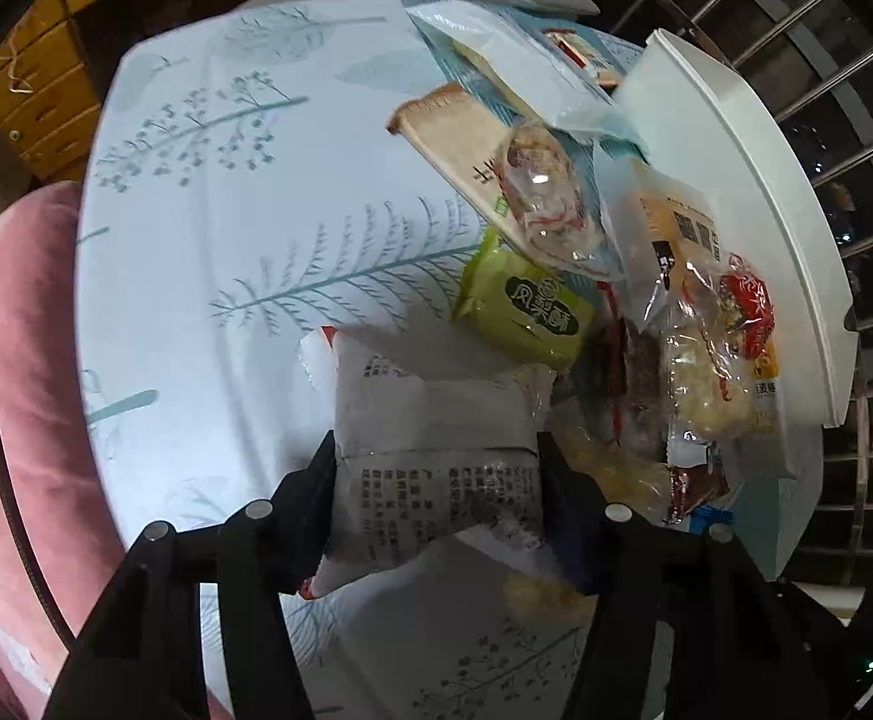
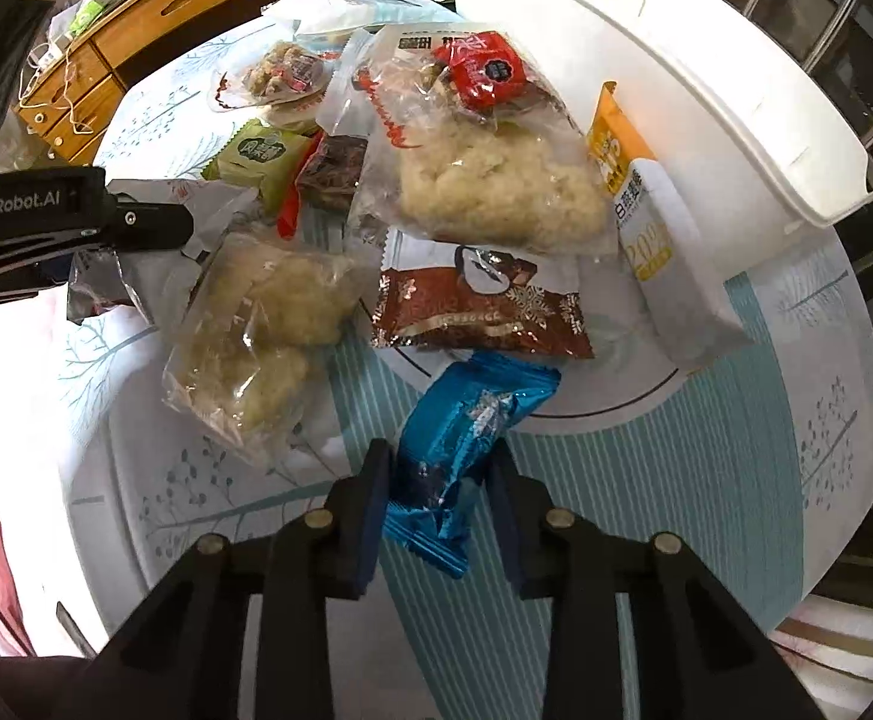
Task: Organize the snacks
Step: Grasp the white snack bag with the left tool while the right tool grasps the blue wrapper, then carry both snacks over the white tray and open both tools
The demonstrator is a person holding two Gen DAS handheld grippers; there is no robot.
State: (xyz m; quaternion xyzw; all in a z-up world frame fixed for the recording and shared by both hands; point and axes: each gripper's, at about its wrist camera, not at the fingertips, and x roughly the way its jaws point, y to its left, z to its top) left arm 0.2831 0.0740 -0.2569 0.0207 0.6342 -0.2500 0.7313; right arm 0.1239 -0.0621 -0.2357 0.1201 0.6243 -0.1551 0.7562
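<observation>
- Round table (image 1: 208,192), leaf-print cloth: carried the snack pile.
- White plastic bin (image 2: 646,54): stood behind the pile.
- Left gripper (image 1: 436,486): jaws clamped on the silver-white printed packet (image 1: 430,450), at the pile's near edge.
- Right gripper (image 2: 439,480): jaws pressed against the blue foil packet (image 2: 466,438), in front of the brown snowflake packet (image 2: 478,312).

Tablecloth (image 1: 208,192) left open — snack pile (image 1: 664,300) (heaped) blocks right.

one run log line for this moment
left gripper: shut on white packet | right gripper: shut on blue packet | white bin: behind pile
</observation>
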